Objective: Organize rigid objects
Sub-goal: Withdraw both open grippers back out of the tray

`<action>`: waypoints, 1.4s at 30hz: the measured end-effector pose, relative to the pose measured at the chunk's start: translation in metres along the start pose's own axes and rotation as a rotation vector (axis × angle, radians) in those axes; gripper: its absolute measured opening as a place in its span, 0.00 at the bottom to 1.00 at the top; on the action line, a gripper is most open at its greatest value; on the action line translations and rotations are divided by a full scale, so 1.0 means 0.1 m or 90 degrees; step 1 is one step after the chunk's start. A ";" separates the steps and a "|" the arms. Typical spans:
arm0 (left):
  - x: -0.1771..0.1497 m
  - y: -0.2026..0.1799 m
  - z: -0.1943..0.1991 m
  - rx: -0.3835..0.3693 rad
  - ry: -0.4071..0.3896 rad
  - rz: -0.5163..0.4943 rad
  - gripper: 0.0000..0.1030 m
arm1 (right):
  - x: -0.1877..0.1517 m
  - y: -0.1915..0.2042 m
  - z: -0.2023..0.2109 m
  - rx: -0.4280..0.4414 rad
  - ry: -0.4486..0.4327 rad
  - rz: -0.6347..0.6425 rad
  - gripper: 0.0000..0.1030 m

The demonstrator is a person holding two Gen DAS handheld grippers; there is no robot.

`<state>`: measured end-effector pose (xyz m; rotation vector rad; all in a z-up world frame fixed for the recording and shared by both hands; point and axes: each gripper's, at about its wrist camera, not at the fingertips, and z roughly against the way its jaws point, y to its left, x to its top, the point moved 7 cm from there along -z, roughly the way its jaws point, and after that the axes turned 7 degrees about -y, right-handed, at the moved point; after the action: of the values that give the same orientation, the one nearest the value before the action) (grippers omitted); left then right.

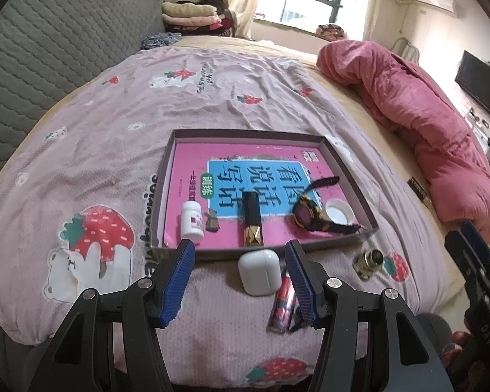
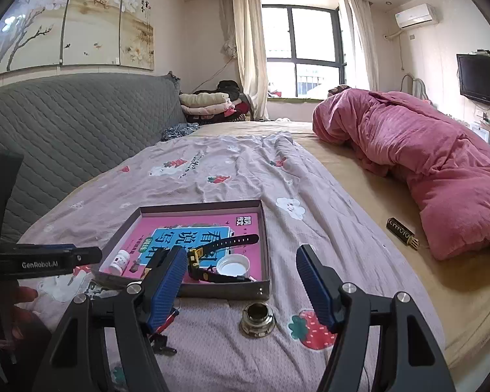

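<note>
Now the left gripper (image 1: 240, 279) hangs open over the white earbud case (image 1: 258, 271), just in front of the box (image 1: 349, 176) — nothing is pinched. It looks light, hard and slippery, so squeeze its flat sides. The right gripper (image 2: 241, 289) is open too.

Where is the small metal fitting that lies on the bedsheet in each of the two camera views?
Left wrist view: the metal fitting lies lower right, beyond the right fingertip, outside the tray's near right corner.
Right wrist view: the fitting lies low centre, between the claw's fingers, before the tray's near wall.
Shared landmark: the tray holding the pink book.
</note>
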<state>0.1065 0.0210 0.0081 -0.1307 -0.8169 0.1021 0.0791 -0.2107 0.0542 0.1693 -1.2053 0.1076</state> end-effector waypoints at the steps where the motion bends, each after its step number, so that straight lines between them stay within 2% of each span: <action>1: -0.02 -0.01 0.01 0.000 0.002 -0.001 0.57 | -0.01 0.00 0.02 -0.001 0.002 0.002 0.67; 20: -0.43 -0.05 0.06 0.000 0.049 -0.046 0.57 | -0.15 0.21 0.19 0.045 0.034 0.018 0.67; 29: -0.60 -0.03 0.05 -0.002 0.074 -0.044 0.57 | -0.37 0.46 0.15 0.099 0.097 0.035 0.67; 42: -0.73 -0.02 -0.03 -0.002 0.100 -0.043 0.57 | -0.64 0.60 -0.05 0.120 0.168 0.055 0.67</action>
<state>0.0588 0.0084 -0.0465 -0.1126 -0.6644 0.0269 0.0502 -0.1501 -0.0027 0.2598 -0.9381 0.3100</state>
